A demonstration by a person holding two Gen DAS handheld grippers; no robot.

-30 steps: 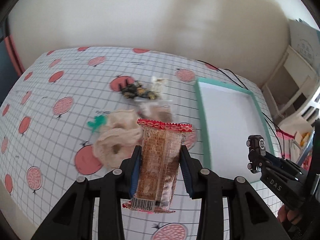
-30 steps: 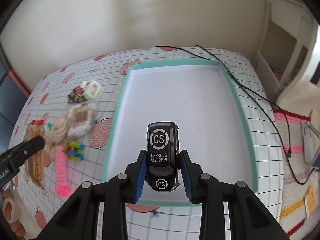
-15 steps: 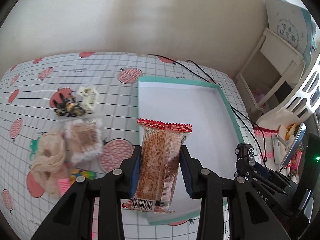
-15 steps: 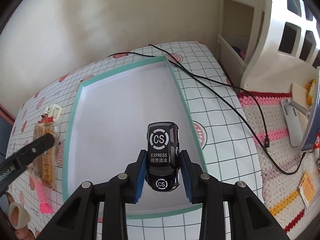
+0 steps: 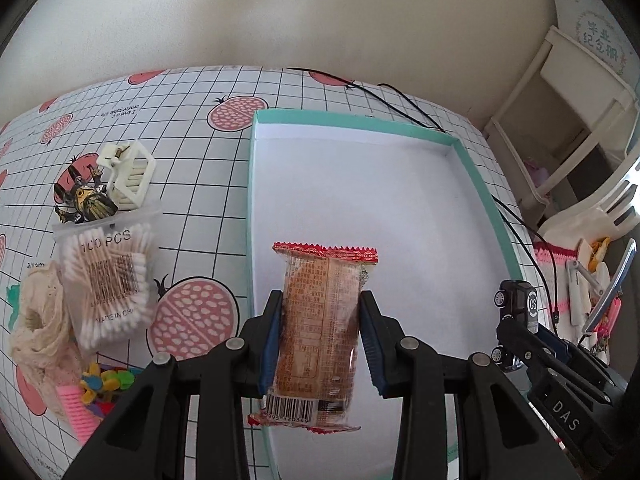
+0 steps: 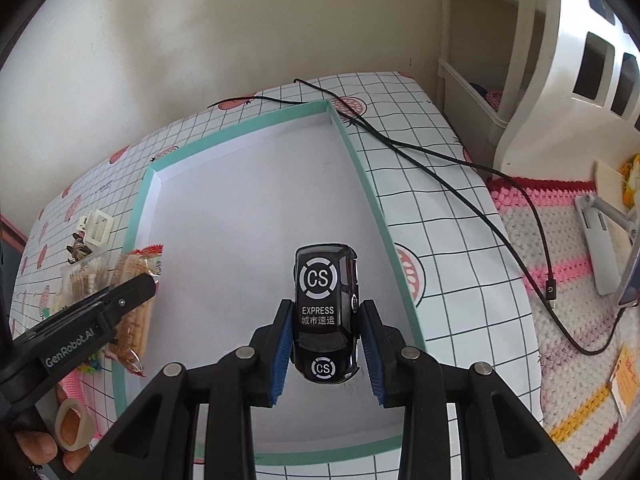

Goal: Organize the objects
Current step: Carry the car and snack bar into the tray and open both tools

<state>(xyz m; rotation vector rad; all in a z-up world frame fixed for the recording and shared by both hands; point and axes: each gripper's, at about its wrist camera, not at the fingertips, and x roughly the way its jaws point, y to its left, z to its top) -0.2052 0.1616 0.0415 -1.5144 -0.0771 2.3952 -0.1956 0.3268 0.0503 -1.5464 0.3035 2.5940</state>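
Teal-rimmed tray, white inside, lies on the gridded tablecloth directly ahead of and beneath both tools. The left gripper pinches a wrapped snack bar upright between its blue pads, over the tray's near left edge. The right gripper clamps a black toy car marked "CS EXPRESS", above the tray's near part. Left of the left gripper sit a cotton swab box, a cream hair clip and a small dark figurine.
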